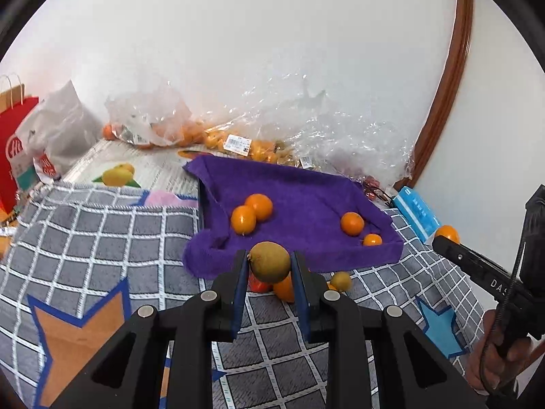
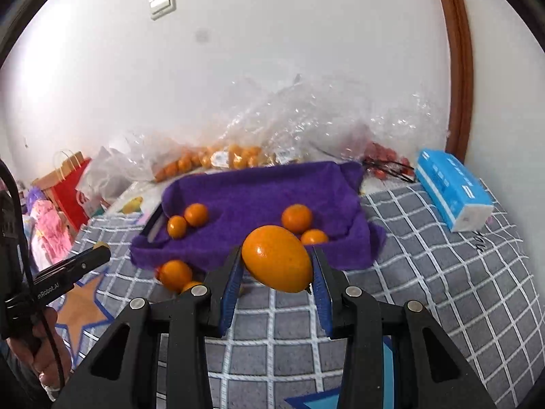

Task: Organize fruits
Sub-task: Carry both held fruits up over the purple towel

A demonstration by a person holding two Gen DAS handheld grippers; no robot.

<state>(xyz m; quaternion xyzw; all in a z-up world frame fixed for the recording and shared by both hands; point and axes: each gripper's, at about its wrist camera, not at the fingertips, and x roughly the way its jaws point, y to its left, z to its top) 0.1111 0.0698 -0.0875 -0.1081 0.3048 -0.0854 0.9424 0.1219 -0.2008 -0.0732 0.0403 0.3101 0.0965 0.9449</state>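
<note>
You have four small oranges [image 2: 297, 218] lying on the purple towel [image 2: 245, 191], a brown-green fruit [image 1: 269, 261] and a big orange [image 2: 277, 258] held above it.

**Checked blanket, and what lies on it**

Grey blanket [image 2: 425, 272] with a white grid and star patches in orange and blue, spread as the carrying surface. At its middle, a tray draped in a purple towel [image 1: 299, 191], touching the blanket along its front edge. Just before that edge, loose fruit [image 2: 175, 272] directly on the blanket: orange ones in a small cluster, plus a small brownish one [image 1: 341, 280]. Off to the right, a blue tissue pack [image 2: 453, 192] lying flat. Farther back, along the wall, crumpled clear plastic bags [image 1: 272, 119] of oranges.
</note>
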